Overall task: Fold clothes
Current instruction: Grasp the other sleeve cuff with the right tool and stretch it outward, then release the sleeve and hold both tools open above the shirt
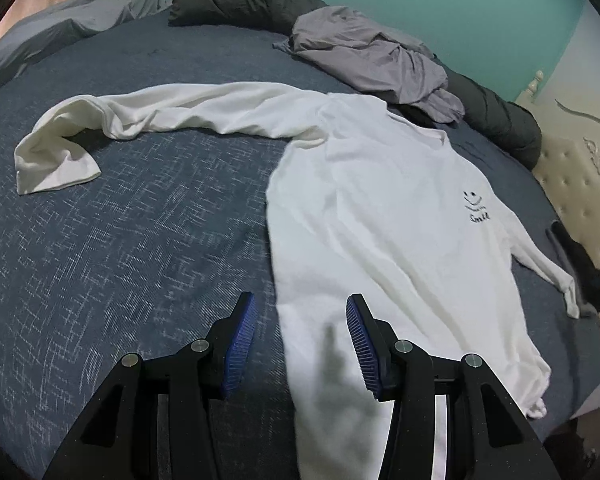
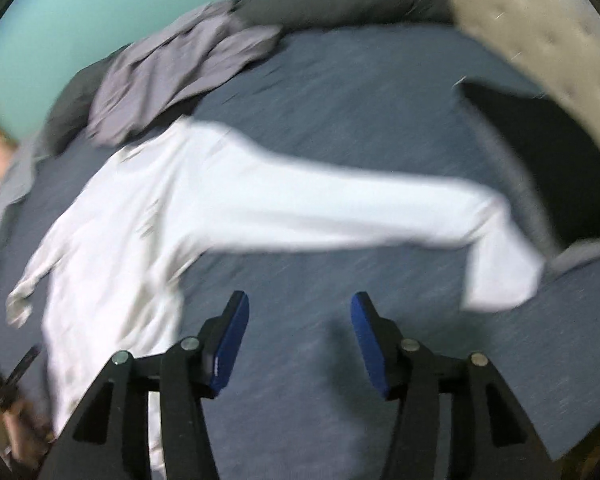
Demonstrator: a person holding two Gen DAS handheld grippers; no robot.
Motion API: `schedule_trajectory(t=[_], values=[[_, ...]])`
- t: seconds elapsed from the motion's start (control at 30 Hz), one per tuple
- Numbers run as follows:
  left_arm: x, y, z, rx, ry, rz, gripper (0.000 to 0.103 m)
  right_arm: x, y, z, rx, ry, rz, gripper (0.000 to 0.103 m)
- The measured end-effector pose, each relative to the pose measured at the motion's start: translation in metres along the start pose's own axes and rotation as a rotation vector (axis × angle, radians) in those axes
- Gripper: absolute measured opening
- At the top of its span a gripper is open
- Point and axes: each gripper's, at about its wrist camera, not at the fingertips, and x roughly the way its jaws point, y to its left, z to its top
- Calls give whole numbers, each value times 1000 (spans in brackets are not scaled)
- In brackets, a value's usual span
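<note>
White long-sleeved shirt point(image 1: 380, 216) lies face up on the blue bedspread point(image 1: 120, 240), its body spread flat toward the right side of the bed and one sleeve point(image 1: 160, 116) trailing far out to the left, where its cuff is doubled over. In the right wrist view, which is badly smeared, the other sleeve point(image 2: 340, 216) stretches to the right across the cover. A crumpled grey garment point(image 1: 372, 64) sits at the far edge, just touching the shirt's collar, with a dark rolled quilt point(image 1: 244, 4) behind it. The left gripper point(image 1: 300, 312) hangs over the shirt's near hem with its fingers moderately apart, gripping nothing. The right gripper point(image 2: 296, 308) also stands part open over bare bedspread, nothing between its pads. The likeliest trouble is a lopsided fold: the far left sleeve is bunched and twisted, so folding it inward as it lies would trap creases. A pinch at the hem may catch the bedspread along with the shirt, or only the top layer. Dragging the shirt could also snag the grey garment at the collar.
</note>
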Motion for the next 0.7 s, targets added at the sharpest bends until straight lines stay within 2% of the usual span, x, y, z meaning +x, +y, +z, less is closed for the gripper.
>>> schedule_trajectory(t=[0.1,0.3,0.43,0.7], values=[[-6,-6,2,0,16,-24,50,17,30,-20,-59,97,73,55],[-15,-10,2,40,111,-63,51,40,79,-73,-133,232,177,55],[-18,-4,-8,57,171,-45,51,49,101,-95,-175,283,206,55],[-12,2,-30,74,289,-60,52,58,111,-110,-184,322,216,55]])
